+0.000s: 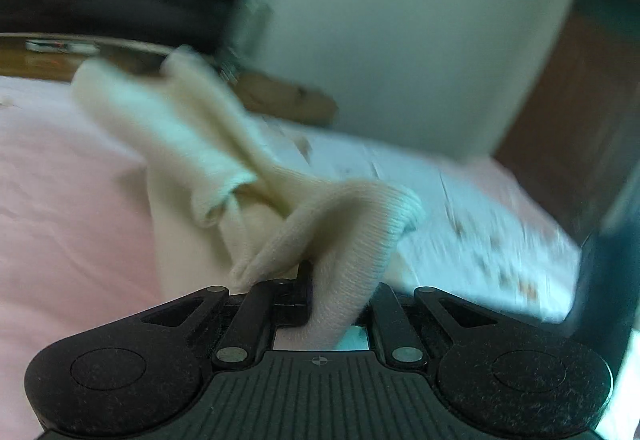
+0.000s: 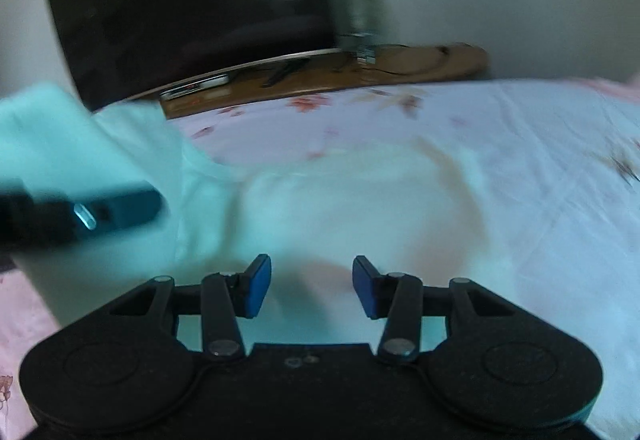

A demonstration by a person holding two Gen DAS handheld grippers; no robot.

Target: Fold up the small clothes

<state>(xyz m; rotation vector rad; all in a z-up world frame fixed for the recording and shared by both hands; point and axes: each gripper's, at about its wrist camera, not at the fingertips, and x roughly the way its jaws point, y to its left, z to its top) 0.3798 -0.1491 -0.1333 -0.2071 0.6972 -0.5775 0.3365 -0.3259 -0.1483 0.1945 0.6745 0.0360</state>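
My left gripper (image 1: 320, 292) is shut on a cream knitted garment (image 1: 224, 159), pinching a ribbed cuff end, and lifts it off the bed so the cloth hangs and trails to the far left. In the right wrist view the same pale garment (image 2: 320, 207) lies blurred on the sheet in front of my right gripper (image 2: 312, 286), which is open with blue pads (image 2: 256, 286) apart and nothing between them. The left gripper (image 2: 80, 217) shows at the left edge of that view, holding a raised part of the cloth.
A pink and white floral bedsheet (image 2: 520, 179) covers the bed. Beyond it stands a wooden shelf (image 2: 420, 59) with a dark television (image 2: 180, 19) and cables. A brown door (image 1: 580, 99) is at the right. Both views are motion-blurred.
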